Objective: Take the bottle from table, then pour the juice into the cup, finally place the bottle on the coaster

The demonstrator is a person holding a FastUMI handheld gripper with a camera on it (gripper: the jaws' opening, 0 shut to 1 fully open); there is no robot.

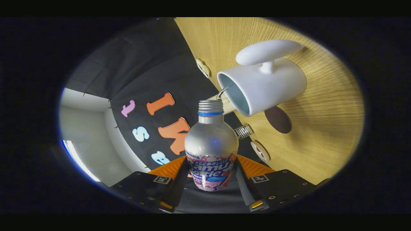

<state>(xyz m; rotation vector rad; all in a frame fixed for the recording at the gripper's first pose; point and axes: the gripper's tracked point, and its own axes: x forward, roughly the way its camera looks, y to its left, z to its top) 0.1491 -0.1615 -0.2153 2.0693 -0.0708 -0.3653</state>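
Your gripper (212,179) is closed on the aluminium bottle (211,144), tilted with its open mouth just before the white mug (263,86); the pouring seems in progress, and the brown coaster (278,119) waits.

A light wood-grain worktop (324,106) meets the black cloth wall (154,67) of the booth. Past the cloth's edge stands a plain white wall (86,134), with a bright strip light (77,158) glowing low on it.

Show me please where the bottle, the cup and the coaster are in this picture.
bottle (210,141): gripper view, on its silver shoulder, between the fingers.
cup (273,85): gripper view, on its white outer wall.
coaster (278,120): gripper view, on its dark round face.
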